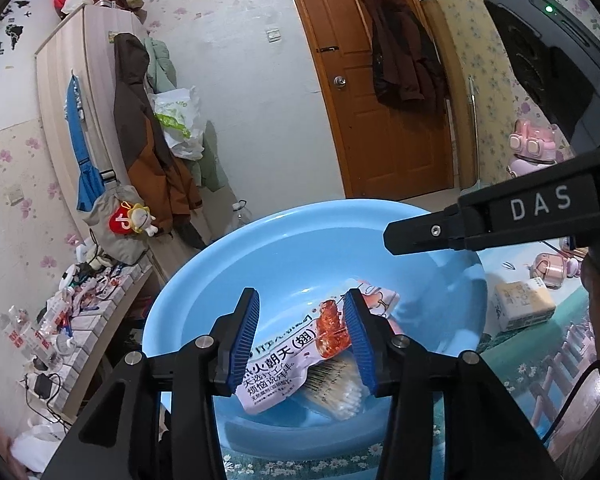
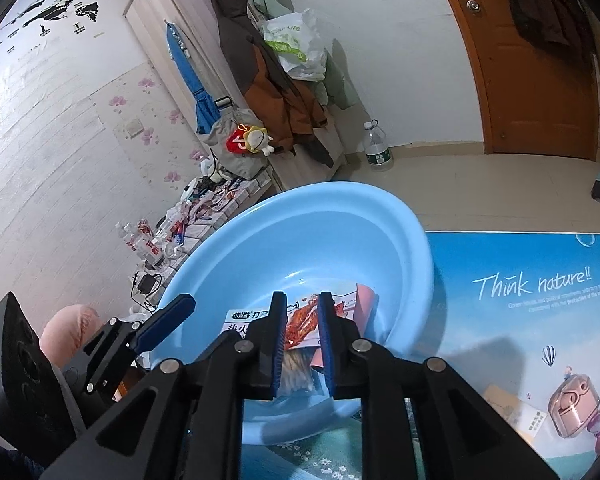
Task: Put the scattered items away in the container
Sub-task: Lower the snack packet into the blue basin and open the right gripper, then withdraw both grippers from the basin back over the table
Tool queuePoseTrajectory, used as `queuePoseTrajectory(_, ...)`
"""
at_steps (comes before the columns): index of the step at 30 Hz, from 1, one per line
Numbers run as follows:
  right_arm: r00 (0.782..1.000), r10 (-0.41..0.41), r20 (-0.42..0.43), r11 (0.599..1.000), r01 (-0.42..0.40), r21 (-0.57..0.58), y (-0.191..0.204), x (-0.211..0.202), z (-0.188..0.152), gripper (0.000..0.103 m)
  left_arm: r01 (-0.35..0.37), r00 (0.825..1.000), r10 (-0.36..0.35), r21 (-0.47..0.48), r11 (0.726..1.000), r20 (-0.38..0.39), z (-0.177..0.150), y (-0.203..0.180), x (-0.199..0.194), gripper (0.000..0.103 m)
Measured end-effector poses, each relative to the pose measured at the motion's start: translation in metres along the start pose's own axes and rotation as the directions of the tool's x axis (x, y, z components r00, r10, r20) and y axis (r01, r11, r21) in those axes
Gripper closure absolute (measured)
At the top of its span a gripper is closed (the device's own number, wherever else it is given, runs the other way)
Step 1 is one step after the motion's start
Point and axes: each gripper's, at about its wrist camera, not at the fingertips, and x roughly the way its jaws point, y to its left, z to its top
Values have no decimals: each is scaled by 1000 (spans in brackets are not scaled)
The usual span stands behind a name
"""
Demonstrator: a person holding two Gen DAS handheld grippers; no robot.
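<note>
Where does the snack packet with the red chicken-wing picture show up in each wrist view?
Left wrist: the snack packet lies in the bottom of the blue basin, low centre, seen between the left gripper fingers, over a pack of cotton swabs.
Right wrist: the packet sits low centre in the basin, seen between the right gripper fingers.
Shared landmark: the brown jacket hanging on the wardrobe.

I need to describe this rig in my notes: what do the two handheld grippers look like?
Both are matte black. The left gripper has ribbed blue pads and silver bolts. The right gripper matches; its side reads "DAS", and its black housing shows a green light.
</note>
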Motion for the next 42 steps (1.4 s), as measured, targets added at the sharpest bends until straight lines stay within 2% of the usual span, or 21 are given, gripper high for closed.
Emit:
queuePoseTrajectory(13,1000,-7,4,1000,7,-28,8,-3,-1,87,-15,1000,15,-14,1000,0,-1,5,-8,58)
queuePoseTrajectory(24,999,-28,22,998,29,-54,20,-29,-5,87,-23,1000,23,-23,999,16,3,2,-33,58)
queuePoseTrajectory(28,999,-35,37,998,37,-59,25,-43,-6,87,-28,999,29,-37,999,35,10,3,-47,51)
queuePoseTrajectory(30,998,-39,52,997,43,-68,28,-51,-6,87,-35,999,37,-54,998,38,13,5,-54,42)
queuePoseTrajectory(34,993,-88,78,991,96,-97,35,-68,-9,87,-31,999,33,-108,994,20,20,10,-66,41)
queuePoseTrajectory(36,991,-99,89,989,108,-98,36,-76,-11,87,-28,1000,28,-142,990,-2,24,13,-72,36)
queuePoseTrajectory(40,977,-178,115,973,193,-130,41,-94,-19,75,-16,999,7,-208,978,-42,31,18,-80,34)
queuePoseTrajectory(42,969,-209,129,963,227,-143,43,-102,-23,75,-13,998,0,-227,974,-55,33,19,-85,33)
